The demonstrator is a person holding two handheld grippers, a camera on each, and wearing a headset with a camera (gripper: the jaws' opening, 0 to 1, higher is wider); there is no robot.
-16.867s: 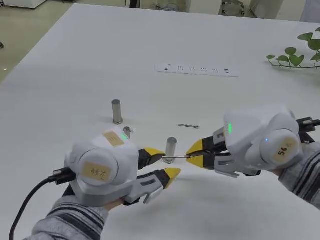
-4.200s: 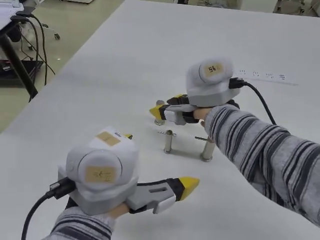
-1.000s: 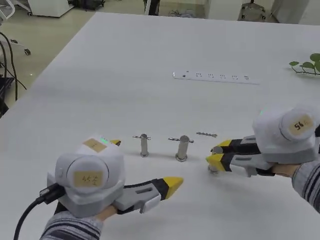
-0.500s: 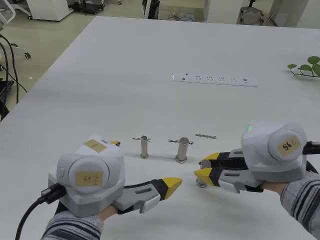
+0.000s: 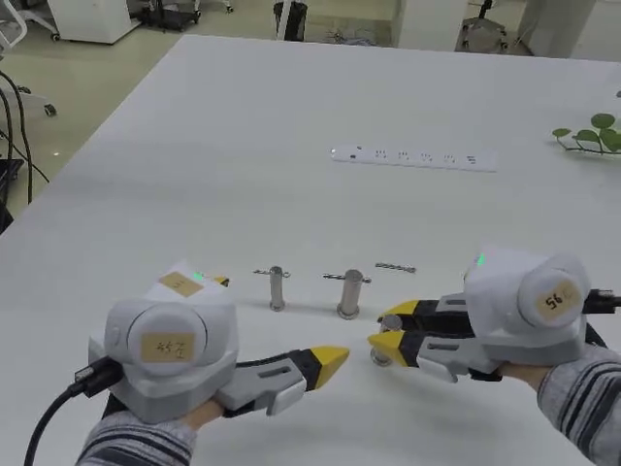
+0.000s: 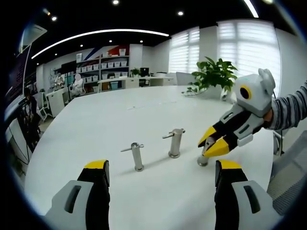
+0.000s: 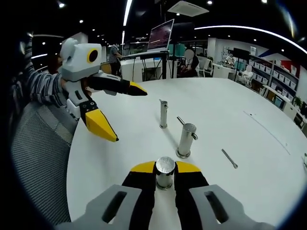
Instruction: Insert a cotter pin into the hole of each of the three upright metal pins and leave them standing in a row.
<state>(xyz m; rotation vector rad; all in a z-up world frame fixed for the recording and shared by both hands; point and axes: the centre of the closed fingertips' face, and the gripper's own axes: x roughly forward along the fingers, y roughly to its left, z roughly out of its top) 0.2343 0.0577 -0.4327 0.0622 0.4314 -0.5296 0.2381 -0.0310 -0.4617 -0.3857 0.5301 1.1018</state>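
**Now the third pin nears the row**

On the white table [image 5: 291,126], the right gripper [image 5: 381,327], clamped on the bare third metal pin [image 7: 165,172], has drawn it toward the two fitted pins [image 5: 349,291]. The left gripper [image 6: 161,166] gapes wide, empty. The last cotter pin [image 5: 395,267] lies loose beyond.

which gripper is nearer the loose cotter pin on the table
Right. The right gripper, shut on a metal pin, is just in front of the cotter pin; the left gripper is far off to its left.
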